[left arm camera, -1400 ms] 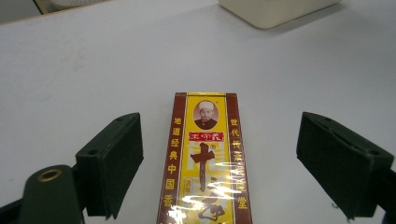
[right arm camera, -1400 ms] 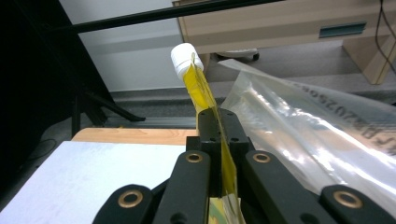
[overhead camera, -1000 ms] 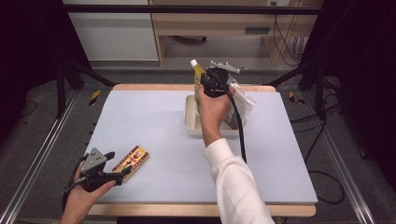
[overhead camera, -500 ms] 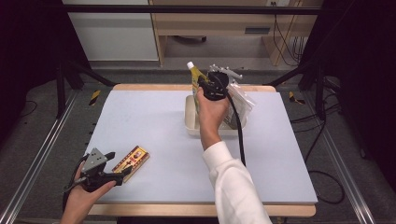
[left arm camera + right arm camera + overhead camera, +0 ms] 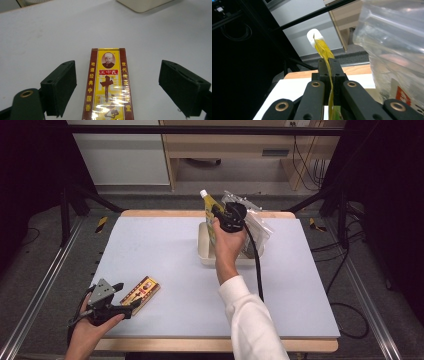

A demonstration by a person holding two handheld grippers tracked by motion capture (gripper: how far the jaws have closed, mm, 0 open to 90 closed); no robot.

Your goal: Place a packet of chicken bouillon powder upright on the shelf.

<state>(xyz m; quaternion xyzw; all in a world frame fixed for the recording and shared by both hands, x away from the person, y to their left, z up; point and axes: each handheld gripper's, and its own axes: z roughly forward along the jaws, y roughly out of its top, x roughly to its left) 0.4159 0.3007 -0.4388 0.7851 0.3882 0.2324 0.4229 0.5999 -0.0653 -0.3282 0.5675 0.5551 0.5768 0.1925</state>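
Right gripper [image 5: 329,72] clamped tight on a flat yellow pouch [image 5: 323,50], white cap above the jaws; pouch's lower end cut off below the frame. Close at its right a clear plastic bag [image 5: 394,45], contents blurred. From above, the pouch [image 5: 209,210] is held over a cream tray [image 5: 202,245], largely hidden behind the hand. Left gripper [image 5: 117,87] stands wide, pads clear of the yellow-and-brown box [image 5: 108,85] lying between them on the table [image 5: 50,37]; box's near end cut off.
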